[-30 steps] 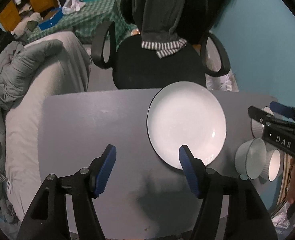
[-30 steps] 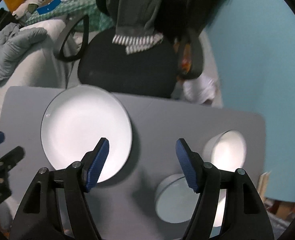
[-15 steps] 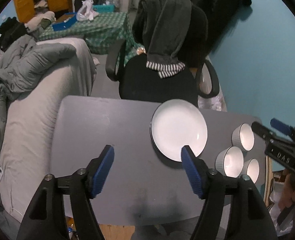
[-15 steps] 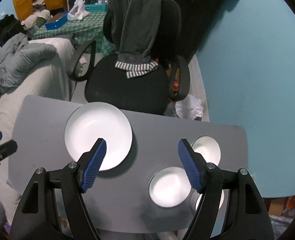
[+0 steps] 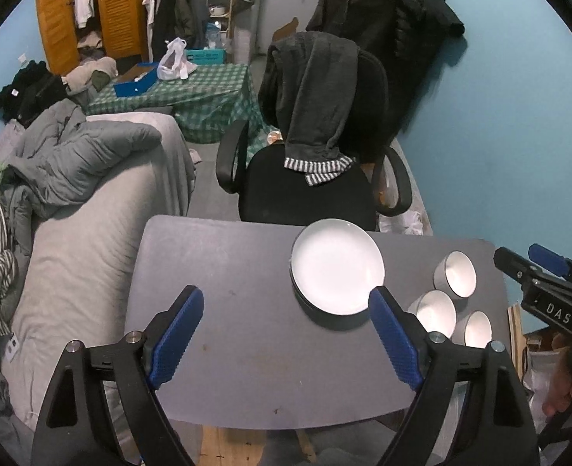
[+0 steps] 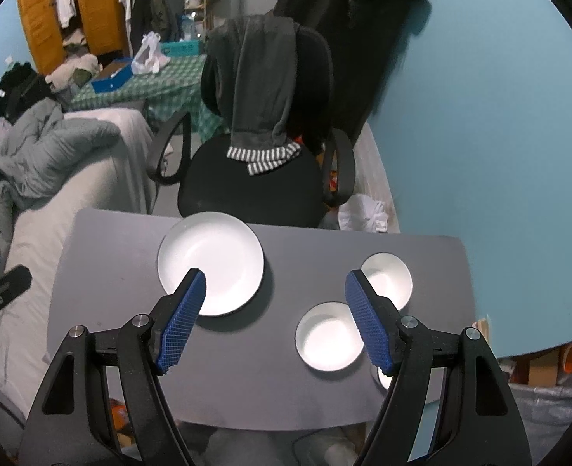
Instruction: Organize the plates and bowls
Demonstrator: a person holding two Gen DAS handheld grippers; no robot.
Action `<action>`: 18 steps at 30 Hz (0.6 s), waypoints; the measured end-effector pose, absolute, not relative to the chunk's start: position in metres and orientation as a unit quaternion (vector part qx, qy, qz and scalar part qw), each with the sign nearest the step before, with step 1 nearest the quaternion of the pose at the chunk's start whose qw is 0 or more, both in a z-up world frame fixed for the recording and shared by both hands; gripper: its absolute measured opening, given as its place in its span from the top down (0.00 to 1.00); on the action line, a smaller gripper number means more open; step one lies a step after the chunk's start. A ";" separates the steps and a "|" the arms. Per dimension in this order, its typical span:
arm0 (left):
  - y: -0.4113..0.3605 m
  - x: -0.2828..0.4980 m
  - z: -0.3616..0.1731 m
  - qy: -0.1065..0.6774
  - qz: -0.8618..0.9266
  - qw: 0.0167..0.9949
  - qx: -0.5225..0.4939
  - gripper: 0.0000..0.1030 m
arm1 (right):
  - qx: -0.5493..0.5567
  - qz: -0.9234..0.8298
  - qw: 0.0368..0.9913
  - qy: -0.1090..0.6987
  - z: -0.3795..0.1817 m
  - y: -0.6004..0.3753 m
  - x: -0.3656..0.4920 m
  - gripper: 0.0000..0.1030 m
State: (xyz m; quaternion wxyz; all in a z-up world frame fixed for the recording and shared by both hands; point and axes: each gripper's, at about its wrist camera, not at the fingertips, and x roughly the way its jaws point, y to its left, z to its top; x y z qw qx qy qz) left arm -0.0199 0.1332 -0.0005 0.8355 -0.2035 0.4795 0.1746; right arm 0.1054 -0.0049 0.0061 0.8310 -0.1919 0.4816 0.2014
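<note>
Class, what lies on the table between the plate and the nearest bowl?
Nothing: bare grey table separates the plate from that bowl, clearest in the right wrist view.

The left gripper point(image 5: 286, 334) fills the bottom of its own view, tilted steeply downward, its jaws spread wide and just opened further, with nothing between the blue pads point(image 5: 175, 336). The right gripper point(image 6: 275, 320) sits at the bottom of its view, jaws also apart and empty. It shows again at the right edge of the left view point(image 5: 546, 275), with part of a hand point(image 5: 567, 382) below it.
</note>
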 end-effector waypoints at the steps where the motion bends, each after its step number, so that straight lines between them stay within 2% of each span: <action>1: 0.131 -0.022 0.001 0.479 0.172 0.836 -0.206 0.14 | -0.189 0.202 0.832 0.481 0.008 -0.006 0.104 0.29; 18: 0.116 -0.034 0.020 0.466 0.134 0.847 -0.217 0.15 | -0.164 0.188 0.849 0.466 0.031 -0.033 0.084 0.28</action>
